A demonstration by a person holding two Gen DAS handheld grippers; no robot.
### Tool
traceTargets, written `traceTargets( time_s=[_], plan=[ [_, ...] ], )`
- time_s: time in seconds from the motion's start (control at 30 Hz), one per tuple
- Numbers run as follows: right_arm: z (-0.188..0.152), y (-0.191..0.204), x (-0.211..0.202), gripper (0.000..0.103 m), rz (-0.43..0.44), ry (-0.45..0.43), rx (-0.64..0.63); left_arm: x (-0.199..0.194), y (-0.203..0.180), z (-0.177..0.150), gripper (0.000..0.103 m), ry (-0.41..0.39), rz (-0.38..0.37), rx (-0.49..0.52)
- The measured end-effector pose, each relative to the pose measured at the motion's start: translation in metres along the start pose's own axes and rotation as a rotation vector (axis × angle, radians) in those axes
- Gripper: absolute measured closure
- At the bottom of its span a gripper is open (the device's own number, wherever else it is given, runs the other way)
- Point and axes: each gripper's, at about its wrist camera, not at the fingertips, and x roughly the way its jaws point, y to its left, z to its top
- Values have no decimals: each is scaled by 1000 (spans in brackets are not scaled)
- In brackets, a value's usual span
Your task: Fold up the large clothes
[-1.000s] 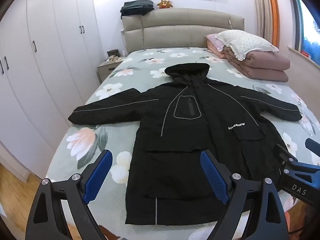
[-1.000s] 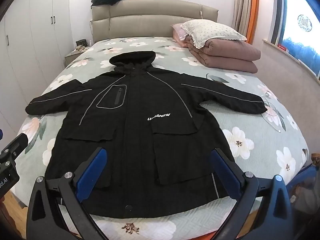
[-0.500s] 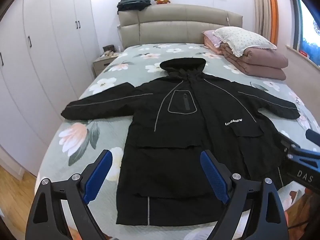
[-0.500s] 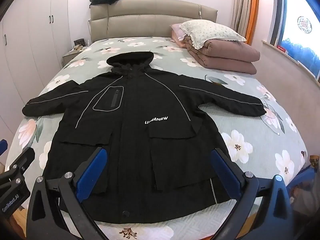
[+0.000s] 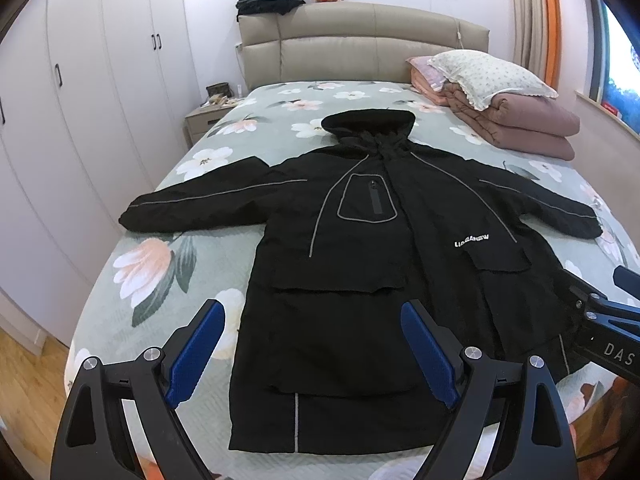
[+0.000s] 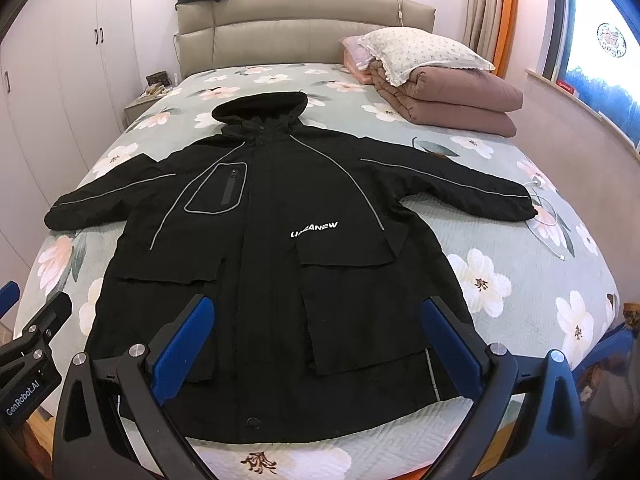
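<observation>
Bedroom, floral bed [image 5: 168, 264]. Left tongs [image 5: 316, 354] and right tongs [image 6: 316, 342] held apart, empty, above coat hem. Coat [image 6: 260, 264] spread flat, face up, hood toward headboard. Probably best: pinch one sleeve cuff, fold across chest, keep hem smooth. Counted: one coat, two sleeves, two tongs, one pillow [image 6: 424, 54], one quilt [image 6: 452, 100].

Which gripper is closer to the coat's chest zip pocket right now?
Left, though only slightly. The left gripper hangs open over the hem almost straight below the chest zip pocket; the right gripper hangs open over the hem further toward the coat's logo side.
</observation>
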Motion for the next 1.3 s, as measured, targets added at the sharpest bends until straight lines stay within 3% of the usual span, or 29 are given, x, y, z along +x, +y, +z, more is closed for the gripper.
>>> traceTargets(
  time_s=[0.53,0.83,1.13,1.3],
  plan=[
    [-3,1,6,0,14,22,11,10,5,-1,13,21,-7,-28],
    [-5,12,7,0,16,25,-16,19,11,3,13,41,-40,-100],
    [2,33,16,0,23,20,-51,28,36,-6,13,40,-30,-119],
    [13,54,25,0,40,1,-79,36,63,2,13,14,24,-149]
  ],
)
